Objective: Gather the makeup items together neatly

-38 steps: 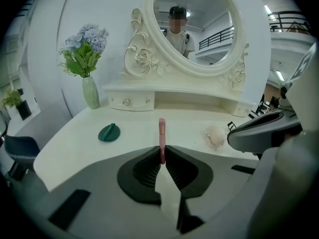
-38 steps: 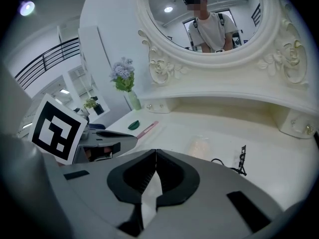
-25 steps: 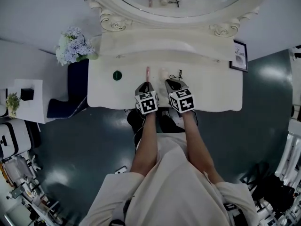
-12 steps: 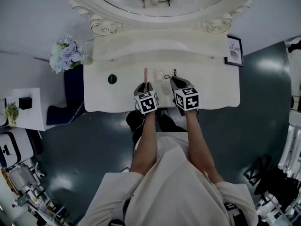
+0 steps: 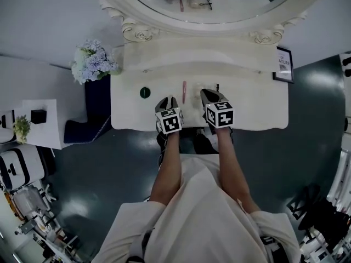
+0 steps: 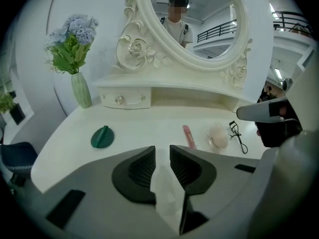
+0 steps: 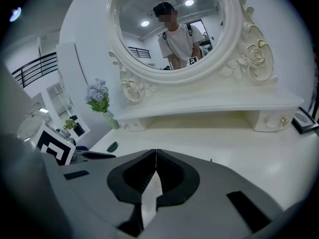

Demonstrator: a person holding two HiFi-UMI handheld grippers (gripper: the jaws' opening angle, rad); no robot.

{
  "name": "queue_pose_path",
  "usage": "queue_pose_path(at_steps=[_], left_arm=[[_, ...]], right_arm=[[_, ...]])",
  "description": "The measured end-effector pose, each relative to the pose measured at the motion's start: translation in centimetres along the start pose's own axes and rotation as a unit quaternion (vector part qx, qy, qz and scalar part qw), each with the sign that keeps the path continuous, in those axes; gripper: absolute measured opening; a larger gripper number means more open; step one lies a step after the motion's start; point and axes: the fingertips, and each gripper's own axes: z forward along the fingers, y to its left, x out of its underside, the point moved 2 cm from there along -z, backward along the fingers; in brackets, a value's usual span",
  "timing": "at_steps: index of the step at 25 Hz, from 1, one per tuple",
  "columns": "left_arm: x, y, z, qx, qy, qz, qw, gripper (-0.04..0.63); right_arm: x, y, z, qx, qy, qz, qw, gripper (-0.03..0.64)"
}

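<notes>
Head view, looking steeply down. White carved desk (image 5: 249, 106) with an oval white-framed mirror (image 5: 137, 7) at the back. Two forearms reach over the front edge. Left hand-held gripper (image 5: 169, 101) and right hand-held gripper (image 5: 208, 96) sit side by side at mid-desk. A slim pink tube (image 5: 184, 91) lies between them, a little further back. A dark green round compact (image 5: 145, 92) lies alone, well to the left. A bunch of blue-lilac flowers (image 5: 94, 62) is at the desk's left end and a black-framed picture (image 5: 283, 72) at its right end.

Left gripper view. The jaws are spread a little, bare desk showing in the gap, nothing between them. Just beyond the jaw tips and to the right lies the pink tube. Beside it is a pale translucent round puff (image 6: 218, 136), then a black wire eyelash curler (image 6: 237, 134); these three lie close together. The green compact lies apart, to the left. The flowers stand in a pale green vase (image 6: 81, 89) at the back left.

Right gripper view. The jaws are pressed together, tips meeting, gripping nothing. The green compact lies far off to the left. The makeup cluster is hidden behind the gripper body.
</notes>
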Motion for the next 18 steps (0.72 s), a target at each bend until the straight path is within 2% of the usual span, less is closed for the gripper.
queue_pose_path(at_steps=[4,11,18], left_arm=[[-0.8,4.3,-0.5,-0.012,0.004,-0.008,0.9999,0.101],[-2.4,11.8,0.2,-0.044,-0.008,-0.018,0.9988,0.101],[-2.5,13.1,2.1,-0.007,0.003,0.01,0.9999,0.1]], right_arm=[[-0.9,2.7,1.6,-0.005,0.0,-0.012,1.0,0.04],[-1.4,4.4,2.9,0.032,0.007,-0.008,0.999,0.04],[-1.1,6.4,4.0,0.057,0.021,-0.016,0.998,0.04]])
